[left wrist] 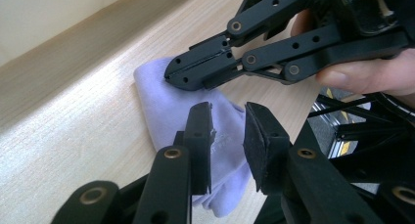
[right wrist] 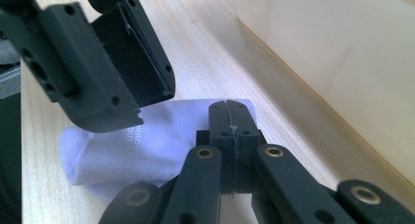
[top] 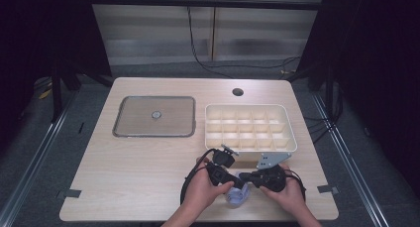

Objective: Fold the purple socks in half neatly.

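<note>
A pale lilac sock (left wrist: 169, 104) is lying folded on the wooden table (top: 148, 162), near the person's edge, just in front of the cream divided box (top: 250, 128). In the right gripper view the sock (right wrist: 147, 141) is showing a ribbed cuff and a small line of print.

Right gripper (left wrist: 171, 73): jaws are pressing flat together, no gap showing between them. In the left gripper view their closed tip is resting on the upper edge of the sock; whether a fold of cloth is caught between them cannot be told. In its own view the right gripper (right wrist: 230, 106) is sitting over the far edge of the sock, seam line of the two jaws running straight and tight.

Left gripper (left wrist: 227, 111): jaws are standing partly spread, a clear gap between the pads, hovering over the middle of the sock with cloth showing through the gap. The pads are not pressing on it. In the right gripper view the left gripper (right wrist: 129, 72) is hanging above the sock, one toothed pad facing the camera.

In the high view both hands are meeting close together over the sock (top: 237, 197), left gripper (top: 236, 183) and right gripper (top: 246, 180) tips nearly touching.

Farther off: a grey square lid (top: 154, 116) is lying flat on the left of the table
</note>
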A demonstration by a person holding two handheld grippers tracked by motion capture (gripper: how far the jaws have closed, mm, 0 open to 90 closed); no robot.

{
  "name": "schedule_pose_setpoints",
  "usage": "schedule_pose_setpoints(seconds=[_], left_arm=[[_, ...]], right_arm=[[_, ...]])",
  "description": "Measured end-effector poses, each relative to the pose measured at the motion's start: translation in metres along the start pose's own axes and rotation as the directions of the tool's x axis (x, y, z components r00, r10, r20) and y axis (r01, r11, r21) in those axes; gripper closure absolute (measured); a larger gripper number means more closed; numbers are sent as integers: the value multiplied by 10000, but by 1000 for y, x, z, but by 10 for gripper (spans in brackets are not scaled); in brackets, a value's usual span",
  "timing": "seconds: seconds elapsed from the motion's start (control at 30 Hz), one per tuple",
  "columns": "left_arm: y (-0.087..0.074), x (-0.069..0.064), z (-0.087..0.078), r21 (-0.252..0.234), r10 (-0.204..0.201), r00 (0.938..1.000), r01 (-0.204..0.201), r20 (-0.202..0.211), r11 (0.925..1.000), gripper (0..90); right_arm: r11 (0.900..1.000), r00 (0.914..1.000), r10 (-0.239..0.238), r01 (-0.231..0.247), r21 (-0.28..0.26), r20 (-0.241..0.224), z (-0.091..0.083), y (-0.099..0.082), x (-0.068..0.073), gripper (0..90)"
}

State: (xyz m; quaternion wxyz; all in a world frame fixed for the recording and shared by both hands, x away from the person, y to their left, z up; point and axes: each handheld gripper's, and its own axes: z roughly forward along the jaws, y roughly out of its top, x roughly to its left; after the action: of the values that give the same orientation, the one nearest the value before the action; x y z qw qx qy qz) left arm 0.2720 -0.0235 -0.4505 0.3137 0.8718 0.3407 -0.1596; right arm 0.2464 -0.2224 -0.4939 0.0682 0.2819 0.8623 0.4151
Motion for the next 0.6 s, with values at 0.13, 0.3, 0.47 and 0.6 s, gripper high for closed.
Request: schedule_pose_setpoints(seconds=[0.13,0.3,0.47,0.6], left_arm=[[0,2,5,159,-56,10000,57,-75,9999,754],[-2,1,16,320,-141,9998,147,-165,9994,770],[-5,1,22,357,-127,9997,134,-193,9993,812],[-5,-2,19,407,-39,9995,51,-302,9992,839]], right_arm=[[10000,10000,-2,2,2,1,0,0,0,900],[10000,10000,25,-25,-22,-33,1,0,0,900],[10000,10000,17,-17,-7,-32,1,0,0,900],[10000,10000,28,-29,-21,-49,1,0,0,900]])
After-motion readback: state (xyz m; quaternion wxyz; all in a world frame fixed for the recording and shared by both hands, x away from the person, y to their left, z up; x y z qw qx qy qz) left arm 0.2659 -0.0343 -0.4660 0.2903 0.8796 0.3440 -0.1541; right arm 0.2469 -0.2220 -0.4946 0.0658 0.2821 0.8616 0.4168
